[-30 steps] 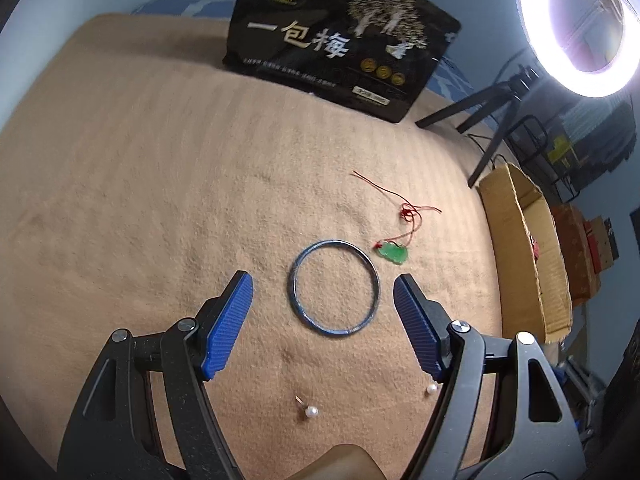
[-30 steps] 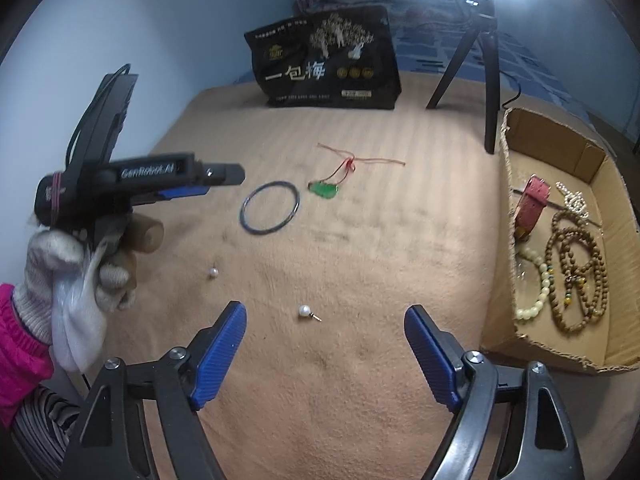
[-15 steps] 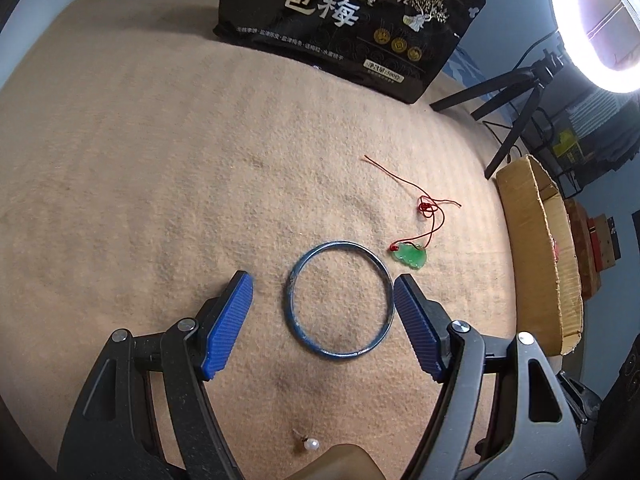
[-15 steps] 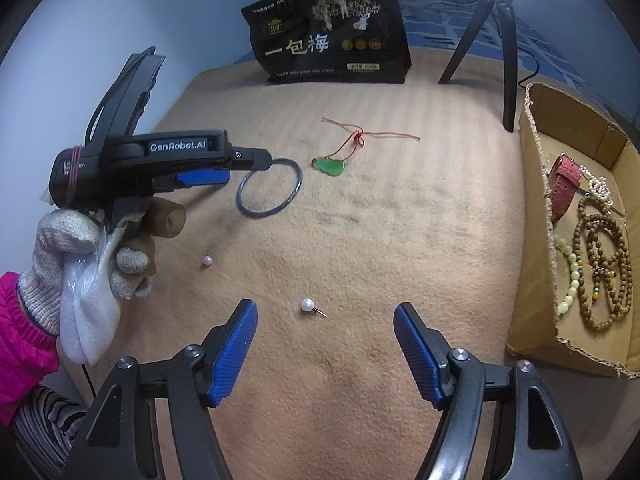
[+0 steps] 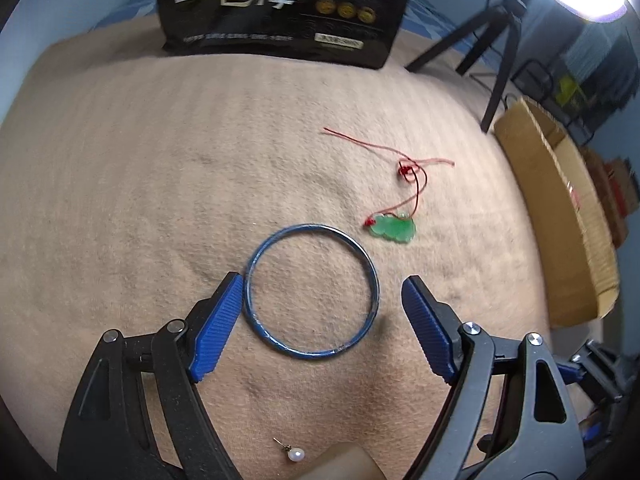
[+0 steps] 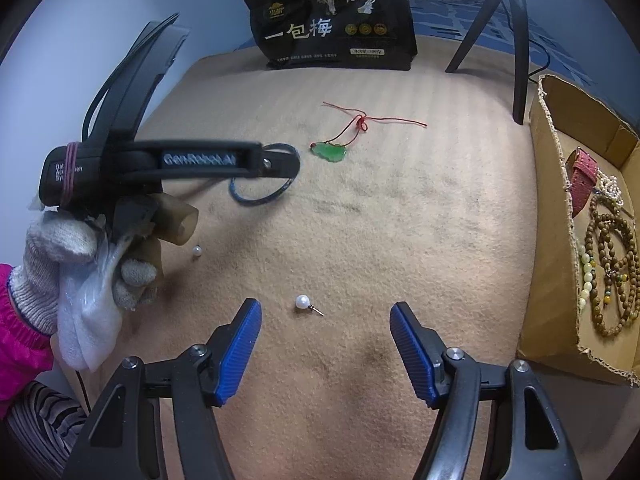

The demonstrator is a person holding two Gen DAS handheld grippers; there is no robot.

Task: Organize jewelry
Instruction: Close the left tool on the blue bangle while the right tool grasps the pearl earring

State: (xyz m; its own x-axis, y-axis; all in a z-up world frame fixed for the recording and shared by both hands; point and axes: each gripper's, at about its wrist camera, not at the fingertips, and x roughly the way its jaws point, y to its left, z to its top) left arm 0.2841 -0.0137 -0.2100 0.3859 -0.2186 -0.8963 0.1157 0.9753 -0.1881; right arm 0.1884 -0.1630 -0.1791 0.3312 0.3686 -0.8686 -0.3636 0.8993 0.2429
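Thin blue metal bangle (image 5: 311,292) lies flat btwn left gripper (image 5: 322,294) jaws, which are opening, unclamped; its left pad touches the rim. Right gripper (image 6: 326,322) closing round white pearl stud (image 6: 303,302), no contact yet.

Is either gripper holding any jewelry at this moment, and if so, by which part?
Nothing is held. The left gripper straddles the blue bangle, jaws opening. The right gripper is closing near the pearl earring without touching it.

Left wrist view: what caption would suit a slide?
Opening jaws of the left gripper straddle a blue bangle on the blanket.
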